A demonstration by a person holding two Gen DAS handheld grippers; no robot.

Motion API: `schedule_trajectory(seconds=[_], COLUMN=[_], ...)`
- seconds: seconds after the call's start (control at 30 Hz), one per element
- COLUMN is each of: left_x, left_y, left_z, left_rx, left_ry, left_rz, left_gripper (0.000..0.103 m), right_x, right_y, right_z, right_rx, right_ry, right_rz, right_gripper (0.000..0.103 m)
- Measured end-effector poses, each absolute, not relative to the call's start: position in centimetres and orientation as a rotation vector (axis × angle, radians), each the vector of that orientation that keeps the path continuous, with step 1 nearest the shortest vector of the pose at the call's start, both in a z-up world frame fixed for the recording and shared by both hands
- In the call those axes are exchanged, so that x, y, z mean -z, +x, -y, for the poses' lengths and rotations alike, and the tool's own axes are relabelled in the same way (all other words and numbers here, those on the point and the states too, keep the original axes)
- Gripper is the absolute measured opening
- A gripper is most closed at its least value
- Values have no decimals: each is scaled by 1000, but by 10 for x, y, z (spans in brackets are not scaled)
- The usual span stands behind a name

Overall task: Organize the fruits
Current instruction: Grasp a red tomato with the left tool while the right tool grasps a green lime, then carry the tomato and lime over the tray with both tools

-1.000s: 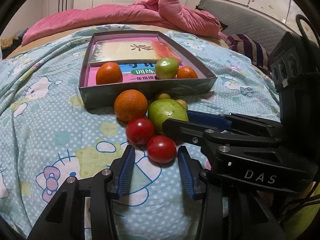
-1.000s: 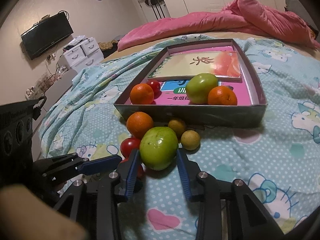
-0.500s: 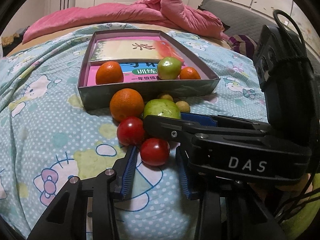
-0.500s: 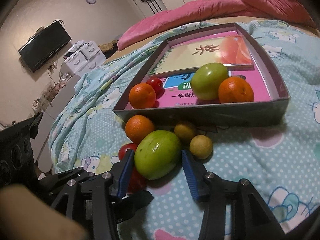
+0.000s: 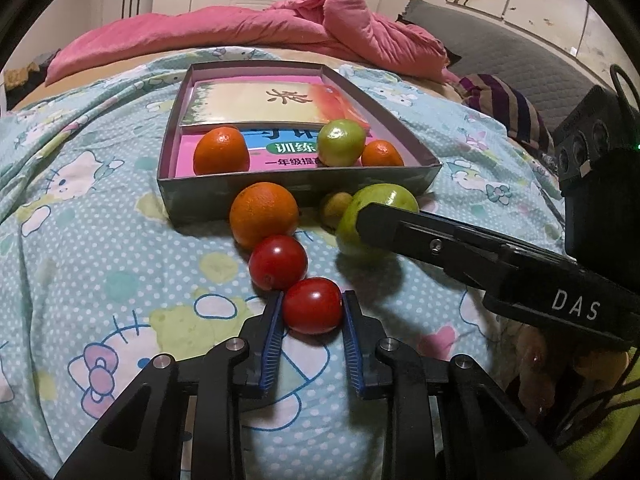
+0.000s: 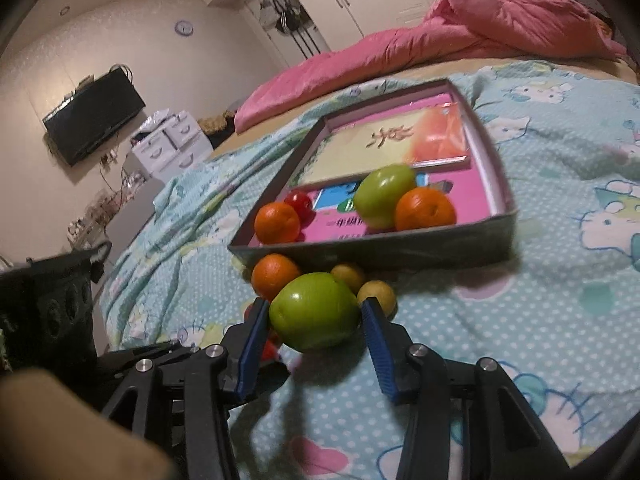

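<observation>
My left gripper [image 5: 312, 308] is shut on a red tomato [image 5: 312, 306] that sits on the bedspread. A second red tomato [image 5: 278, 262] and an orange [image 5: 264, 214] lie just beyond it. My right gripper [image 6: 314, 310] is shut on a big green fruit [image 6: 314, 310], which also shows in the left wrist view [image 5: 374, 212] with the right gripper's finger across it. Two small yellow fruits [image 6: 376, 294] lie behind it. The grey box [image 5: 296, 188] holds two oranges, a green fruit [image 5: 341, 142] and a small tomato [image 6: 298, 204] on top of books.
A crumpled pink duvet [image 5: 280, 36] lies beyond the box. A striped cushion [image 5: 504, 108] sits at the right. The bedspread [image 5: 100, 240] has cartoon prints. A drawer unit [image 6: 168, 144] and a wall TV [image 6: 94, 114] stand at the left of the room.
My left gripper closed in on the near tomato. My right gripper closed on the green fruit and drew it to the right, away from the orange and tomatoes.
</observation>
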State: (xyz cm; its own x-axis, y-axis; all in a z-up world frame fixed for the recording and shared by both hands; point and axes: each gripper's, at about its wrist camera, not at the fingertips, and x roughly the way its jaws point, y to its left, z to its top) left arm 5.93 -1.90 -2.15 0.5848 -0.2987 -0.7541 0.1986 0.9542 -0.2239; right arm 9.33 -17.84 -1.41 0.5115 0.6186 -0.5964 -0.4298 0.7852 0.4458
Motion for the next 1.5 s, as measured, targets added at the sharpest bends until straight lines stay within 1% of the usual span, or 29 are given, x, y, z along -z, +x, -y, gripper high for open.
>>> schedule_trajectory(seconds=[0.27, 0.5, 0.57, 0.77, 1.0, 1.33, 1.5], left_x=[19, 19, 19, 13, -6, -30, -30], left_y=[54, 53, 53, 51, 51, 82, 103], left_z=[13, 10, 11, 6, -1, 4, 11], left_rx=[271, 265, 265, 262, 251, 222, 215], left_ry=[-120, -129, -129, -153, -184, -164, -134], left_rz=[-893, -896, -895, -875, -819, -755, -756], left_gripper=[29, 29, 29, 29, 29, 29, 29], right_x=[18, 31, 28, 21, -1, -20, -22], right_y=[91, 97, 98, 90, 84, 97, 106], right_z=[169, 166, 166, 168, 182, 211, 216], right_rx=[-608, -564, -561, -574, -586, -475, -408], right_ry=[165, 166, 155, 141, 205, 230, 185], right_rz=[-837, -893, -869, -827, -726, -629, -600], right_gripper=[47, 47, 45, 45, 45, 45, 45])
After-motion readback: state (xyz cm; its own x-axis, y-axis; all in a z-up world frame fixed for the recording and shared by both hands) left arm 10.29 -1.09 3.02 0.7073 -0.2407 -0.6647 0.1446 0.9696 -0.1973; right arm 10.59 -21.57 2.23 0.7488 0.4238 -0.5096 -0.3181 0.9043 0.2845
